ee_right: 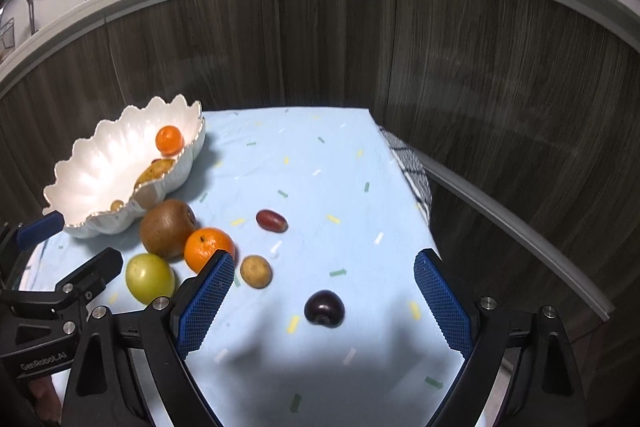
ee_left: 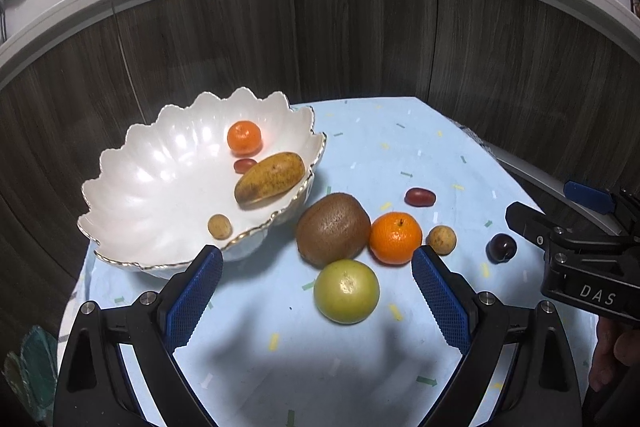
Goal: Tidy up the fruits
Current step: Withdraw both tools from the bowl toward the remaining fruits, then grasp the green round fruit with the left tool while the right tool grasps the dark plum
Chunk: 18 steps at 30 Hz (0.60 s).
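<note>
1. Closest to the left wrist camera, the left tool (ee_left: 317, 291) hangs with its blue ribbed pads spread wide and nothing between them; the round green-yellow fruit (ee_left: 346, 291) sits on the bench right in that gap, toward 12 o'clock and just beyond the pad tips.
2. Nearest the right wrist camera, the right tool (ee_right: 323, 295) is likewise spread and empty, and the small dark purple plum (ee_right: 324, 308) lies between its pads, also toward 12 o'clock.
3. A little farther on the pale blue confetti-print cloth (ee_left: 372, 155) covering the bench, the brown fuzzy kiwi (ee_left: 333, 229) touches the glossy orange mandarin (ee_left: 395, 237); a small tan round fruit (ee_left: 441, 239) lies just beside the mandarin at 3 o'clock, and a dark red oblong fruit (ee_left: 419, 197) lies beyond, apart.
4. Farther toward 10 o'clock, the white scalloped ceramic bowl with a gold rim (ee_left: 120, 203) already holds a second mandarin, a yellow-brown elongated fruit, a small red one and a small tan one.
5. Judging by this layout, the coming move turns on alignment: each tool has a round fruit dead ahead with no long axis to match, so either could close straight on. The left tool is nearer the bowl, which favours the green-yellow fruit going first.
</note>
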Tool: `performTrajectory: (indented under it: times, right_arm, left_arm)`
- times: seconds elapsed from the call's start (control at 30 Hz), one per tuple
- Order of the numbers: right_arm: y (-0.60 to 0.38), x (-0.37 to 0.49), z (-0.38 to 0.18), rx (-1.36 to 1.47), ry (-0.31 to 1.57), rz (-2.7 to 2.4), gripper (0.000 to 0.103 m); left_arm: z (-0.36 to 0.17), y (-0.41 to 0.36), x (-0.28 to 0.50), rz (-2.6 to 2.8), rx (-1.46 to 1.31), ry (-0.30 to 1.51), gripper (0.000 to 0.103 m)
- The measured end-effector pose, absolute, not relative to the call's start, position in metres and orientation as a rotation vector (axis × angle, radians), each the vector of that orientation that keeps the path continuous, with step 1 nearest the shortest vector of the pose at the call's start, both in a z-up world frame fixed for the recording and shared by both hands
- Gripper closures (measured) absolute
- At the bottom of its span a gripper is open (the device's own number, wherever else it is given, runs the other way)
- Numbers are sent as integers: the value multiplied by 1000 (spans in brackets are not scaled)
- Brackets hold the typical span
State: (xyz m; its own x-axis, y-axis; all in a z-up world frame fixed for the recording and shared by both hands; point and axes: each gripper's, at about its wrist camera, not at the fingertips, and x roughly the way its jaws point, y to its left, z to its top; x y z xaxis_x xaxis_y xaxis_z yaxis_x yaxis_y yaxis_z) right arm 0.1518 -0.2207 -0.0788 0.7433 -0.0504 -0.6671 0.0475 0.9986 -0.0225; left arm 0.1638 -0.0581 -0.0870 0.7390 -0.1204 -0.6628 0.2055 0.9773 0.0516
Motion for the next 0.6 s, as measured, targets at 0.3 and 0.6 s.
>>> performTrajectory:
  times: [0.3,0.6]
  right_arm:
    - [-226,155,-103,13,768,-51,11]
    - [-229,159,-117,18,793,-51,11]
  left_arm:
    - [-104,-64,166,-192,138,734,9]
    - [-118,-67,171,-201,137,765,11]
